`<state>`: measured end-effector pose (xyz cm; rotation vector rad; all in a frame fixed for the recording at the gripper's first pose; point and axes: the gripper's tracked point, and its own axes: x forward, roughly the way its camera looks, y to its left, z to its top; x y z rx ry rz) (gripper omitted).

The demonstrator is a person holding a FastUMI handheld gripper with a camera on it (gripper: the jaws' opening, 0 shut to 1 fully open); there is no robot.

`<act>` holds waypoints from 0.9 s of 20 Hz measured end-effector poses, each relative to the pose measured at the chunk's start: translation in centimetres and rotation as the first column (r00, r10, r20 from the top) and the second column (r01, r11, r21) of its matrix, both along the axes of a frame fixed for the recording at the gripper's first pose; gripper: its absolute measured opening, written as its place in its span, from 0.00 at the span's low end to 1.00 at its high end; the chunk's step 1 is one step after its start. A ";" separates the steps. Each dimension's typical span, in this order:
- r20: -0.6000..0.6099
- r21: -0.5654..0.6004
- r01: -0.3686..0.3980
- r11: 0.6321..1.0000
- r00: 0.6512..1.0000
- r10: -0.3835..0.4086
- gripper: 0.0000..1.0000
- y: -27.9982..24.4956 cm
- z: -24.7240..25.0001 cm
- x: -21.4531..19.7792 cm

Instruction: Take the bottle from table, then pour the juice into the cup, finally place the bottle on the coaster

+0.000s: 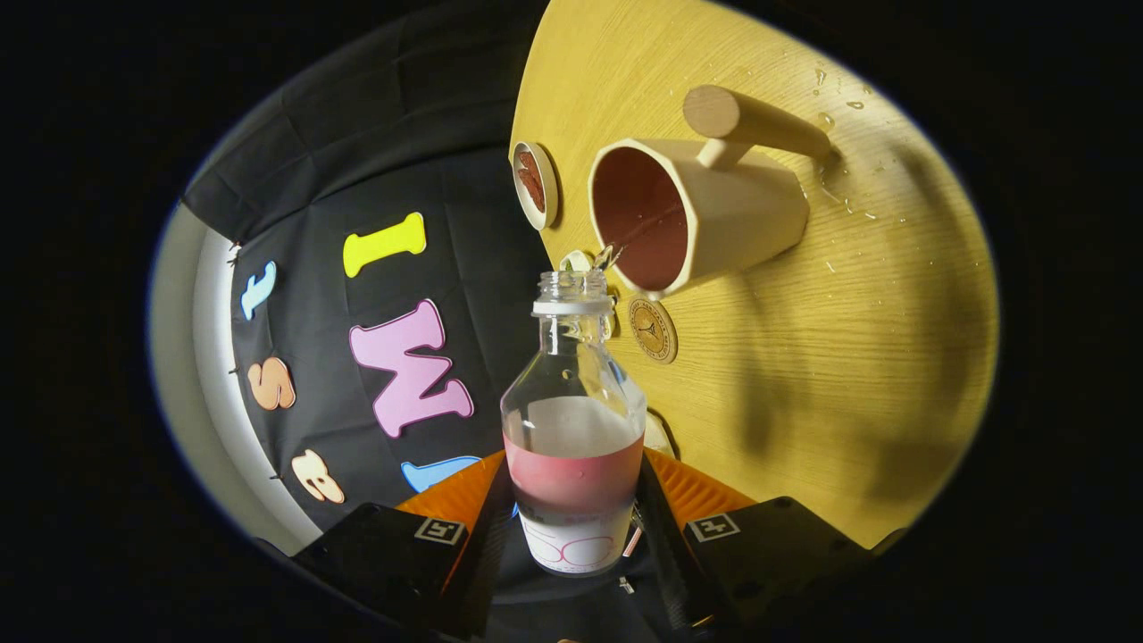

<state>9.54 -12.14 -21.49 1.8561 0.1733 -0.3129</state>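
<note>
The gripper (571, 513) has black blocky bodies with square black-and-white marker tags and ribbed orange jaws.

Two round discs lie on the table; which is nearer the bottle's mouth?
The flat tan coaster beside the bottle neck, which the fingers grip; the rimmed dish lies beyond the cup.

Count, gripper view:
- bottle (573, 420): 1, clear, uncapped, part full, held between both fingers (665, 527) of the gripper (571, 536).
- cup (692, 214): 1, cream, reddish inside, with a wooden handle.
- coaster (653, 329): 1, round, tan, just beside the cup.
- dish (535, 185): 1, small, round, with brown contents.
- table (893, 357): 1, wooden.
- water droplets (844, 94): several, not countable.
</note>
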 end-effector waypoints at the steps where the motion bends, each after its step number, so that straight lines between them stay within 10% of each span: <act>1: 0.000 0.005 0.002 1.000 1.000 -0.002 0.75 0.0 0.1 0.0; 18: 0.036 0.102 0.086 0.991 0.995 -0.090 0.75 -1.3 1.5 0.7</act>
